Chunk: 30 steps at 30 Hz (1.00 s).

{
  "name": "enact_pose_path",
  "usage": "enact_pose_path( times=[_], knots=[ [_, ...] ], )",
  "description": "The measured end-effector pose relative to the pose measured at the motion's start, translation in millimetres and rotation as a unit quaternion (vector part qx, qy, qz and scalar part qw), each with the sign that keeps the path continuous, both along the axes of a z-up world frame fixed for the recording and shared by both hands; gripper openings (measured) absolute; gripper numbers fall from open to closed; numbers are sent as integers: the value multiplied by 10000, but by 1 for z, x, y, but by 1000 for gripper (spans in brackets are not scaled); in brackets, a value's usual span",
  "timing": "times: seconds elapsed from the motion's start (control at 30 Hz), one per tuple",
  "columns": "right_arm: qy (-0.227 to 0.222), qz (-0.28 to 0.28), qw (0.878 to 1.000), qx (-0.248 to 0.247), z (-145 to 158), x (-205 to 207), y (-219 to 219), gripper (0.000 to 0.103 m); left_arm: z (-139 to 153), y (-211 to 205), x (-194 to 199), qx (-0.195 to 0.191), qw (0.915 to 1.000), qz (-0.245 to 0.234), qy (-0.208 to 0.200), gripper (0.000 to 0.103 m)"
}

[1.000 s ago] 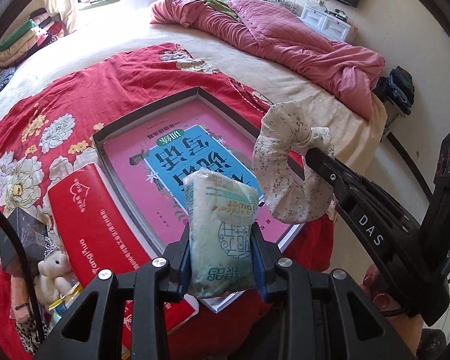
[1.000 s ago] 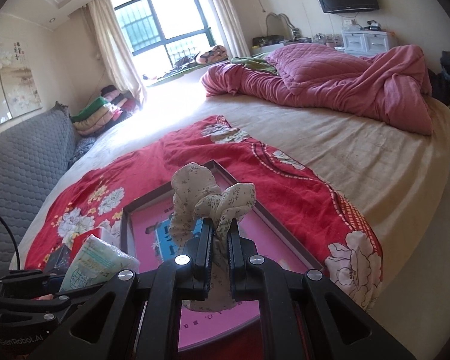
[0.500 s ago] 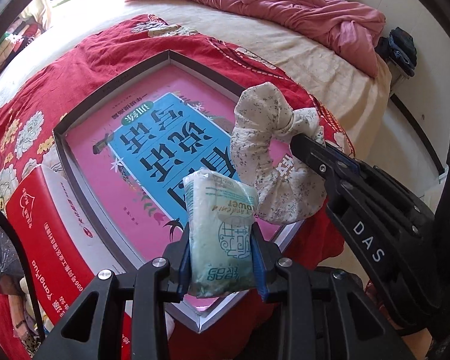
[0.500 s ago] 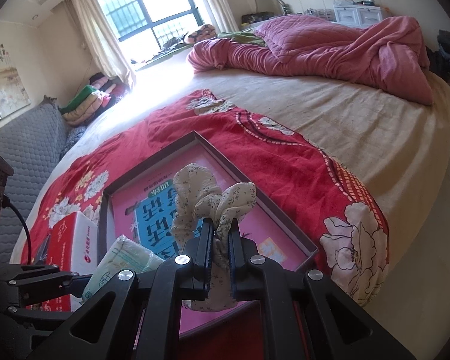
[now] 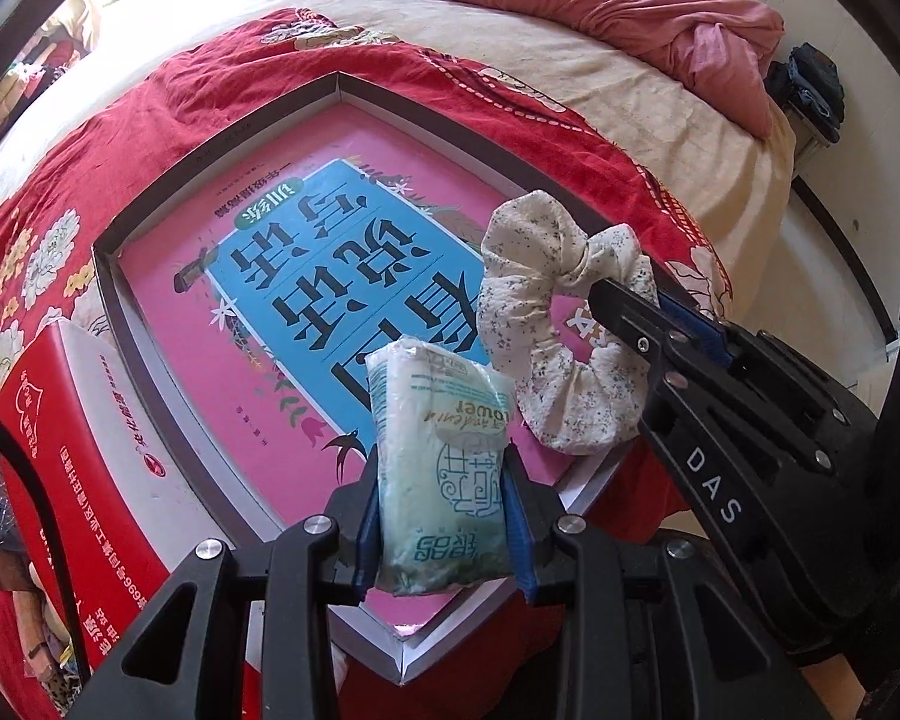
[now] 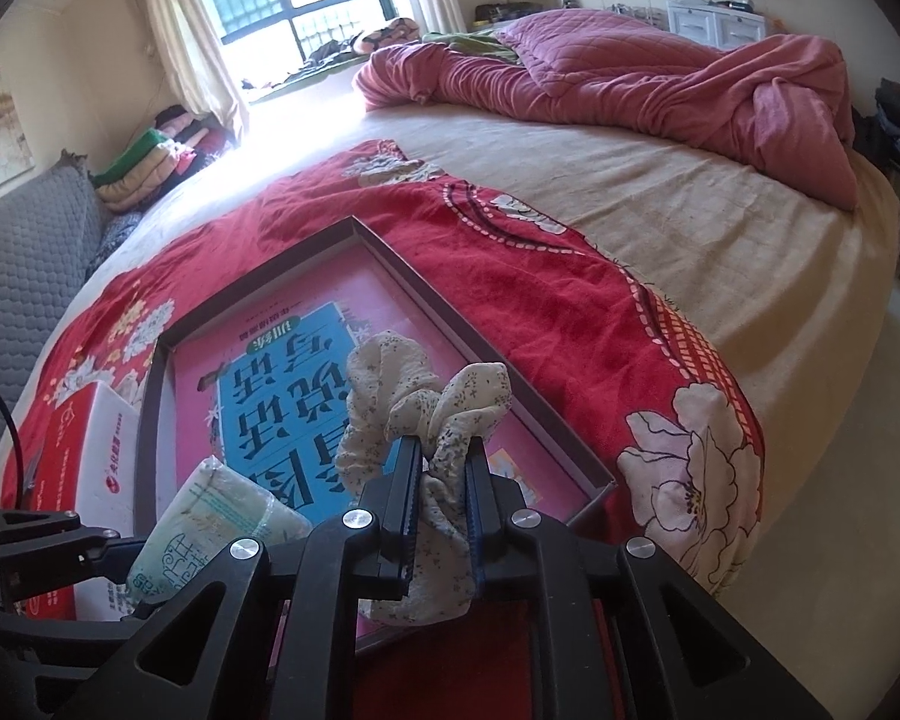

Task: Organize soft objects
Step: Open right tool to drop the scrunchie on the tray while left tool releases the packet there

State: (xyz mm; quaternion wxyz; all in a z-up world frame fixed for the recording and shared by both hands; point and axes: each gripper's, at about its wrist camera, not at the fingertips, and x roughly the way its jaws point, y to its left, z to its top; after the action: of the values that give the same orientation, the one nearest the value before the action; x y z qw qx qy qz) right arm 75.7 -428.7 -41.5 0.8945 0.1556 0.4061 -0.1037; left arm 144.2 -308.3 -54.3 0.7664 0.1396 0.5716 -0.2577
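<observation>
My left gripper (image 5: 444,504) is shut on a pale green tissue pack (image 5: 441,468) and holds it above the near corner of a shallow grey-rimmed box (image 5: 210,147) with a pink and blue printed bottom. My right gripper (image 6: 444,450) is shut on a cream floral scrunchie (image 6: 414,396). It holds the scrunchie above the box's near right part, just right of the tissue pack (image 6: 222,516). The scrunchie also shows in the left wrist view (image 5: 546,324), with the right gripper (image 5: 606,294) beside it.
The box lies on a red floral blanket (image 6: 510,264) over a beige bed. A red and white carton (image 5: 84,420) sits left of the box. A small plush toy and clutter lie at far left. A pink quilt (image 6: 660,78) is heaped at the back.
Both grippers have moved forward over the box and tilted down, each with its item still held. The box now fills more of both views.
</observation>
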Motion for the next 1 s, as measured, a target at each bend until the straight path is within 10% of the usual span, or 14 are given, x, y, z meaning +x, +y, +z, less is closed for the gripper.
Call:
enact_pose_path(
  times=[1.0],
  knots=[
    [-279,-342,9990,-17,11,-7,-10,40,-8,2,3,98,9999,46,-37,48]
  ],
)
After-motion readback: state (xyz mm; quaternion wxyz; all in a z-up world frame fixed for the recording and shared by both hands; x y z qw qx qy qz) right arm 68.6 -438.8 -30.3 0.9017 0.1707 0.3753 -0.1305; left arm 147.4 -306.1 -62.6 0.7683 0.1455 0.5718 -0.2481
